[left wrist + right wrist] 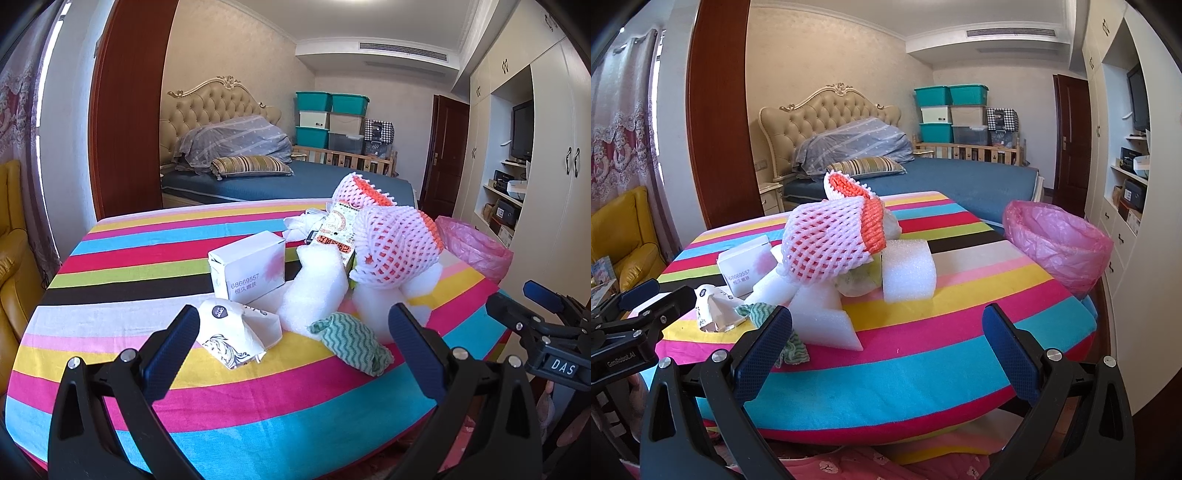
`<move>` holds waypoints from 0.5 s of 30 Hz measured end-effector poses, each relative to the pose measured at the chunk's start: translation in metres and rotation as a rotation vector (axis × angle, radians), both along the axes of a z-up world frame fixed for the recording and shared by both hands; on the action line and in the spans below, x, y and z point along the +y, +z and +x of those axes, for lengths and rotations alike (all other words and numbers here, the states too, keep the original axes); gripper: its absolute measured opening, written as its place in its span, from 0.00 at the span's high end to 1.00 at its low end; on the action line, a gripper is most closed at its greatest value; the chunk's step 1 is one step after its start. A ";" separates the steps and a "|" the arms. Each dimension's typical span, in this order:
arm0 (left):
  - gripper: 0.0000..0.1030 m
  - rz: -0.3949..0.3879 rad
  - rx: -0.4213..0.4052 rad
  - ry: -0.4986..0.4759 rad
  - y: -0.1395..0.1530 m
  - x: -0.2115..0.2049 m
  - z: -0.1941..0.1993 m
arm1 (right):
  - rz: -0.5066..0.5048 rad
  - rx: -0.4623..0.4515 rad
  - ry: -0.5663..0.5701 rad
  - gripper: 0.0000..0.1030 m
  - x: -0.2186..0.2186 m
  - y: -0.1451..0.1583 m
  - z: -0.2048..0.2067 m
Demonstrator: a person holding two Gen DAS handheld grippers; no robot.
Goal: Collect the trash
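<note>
A round table (pixel 960 354) in a striped cloth carries the trash in one heap near its middle: a white box (pixel 251 269) with printed digits, a crumpled paper bag (pixel 236 338) in front of it, a green wavy rag (pixel 351 341), white foam blocks (pixel 908 269) and pink-and-orange foam netting (pixel 831 240) piled on top. The near edge of the table curves just under both grippers, and a broad band of bare cloth lies between that edge and the heap, widest on the right side. At the far right rim sits a bin lined with a pink bag (pixel 1056 240), its mouth open (it stands beside the table, apart from the heap).

The left gripper (pixel 295 332) hovers low over the near edge with its fingers spread wide and holding nothing, the paper bag and rag between their tips. The right gripper (pixel 886 332) hangs level beside it, fingers likewise wide apart and empty, aimed at the foam.
</note>
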State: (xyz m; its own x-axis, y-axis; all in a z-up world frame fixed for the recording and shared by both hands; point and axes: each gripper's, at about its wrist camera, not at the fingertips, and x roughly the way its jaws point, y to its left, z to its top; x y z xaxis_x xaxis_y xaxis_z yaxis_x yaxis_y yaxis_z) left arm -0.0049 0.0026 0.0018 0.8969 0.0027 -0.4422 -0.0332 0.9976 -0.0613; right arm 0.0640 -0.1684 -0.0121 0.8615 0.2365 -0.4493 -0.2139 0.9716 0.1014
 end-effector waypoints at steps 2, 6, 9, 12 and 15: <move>0.04 -0.003 -0.002 -0.008 0.000 0.000 0.000 | 0.001 -0.002 -0.005 0.06 0.000 0.000 0.000; 0.04 0.002 -0.001 -0.010 -0.001 -0.001 -0.001 | 0.005 0.001 -0.019 0.06 -0.002 0.000 0.000; 0.04 -0.013 0.014 -0.024 -0.002 0.001 0.001 | 0.008 0.002 -0.018 0.06 -0.002 0.000 -0.001; 0.04 -0.034 0.025 -0.023 -0.004 0.005 0.002 | 0.000 -0.001 -0.013 0.06 -0.001 0.000 -0.001; 0.04 -0.079 0.020 -0.033 -0.005 0.011 0.002 | -0.002 0.006 -0.004 0.06 0.001 -0.001 0.001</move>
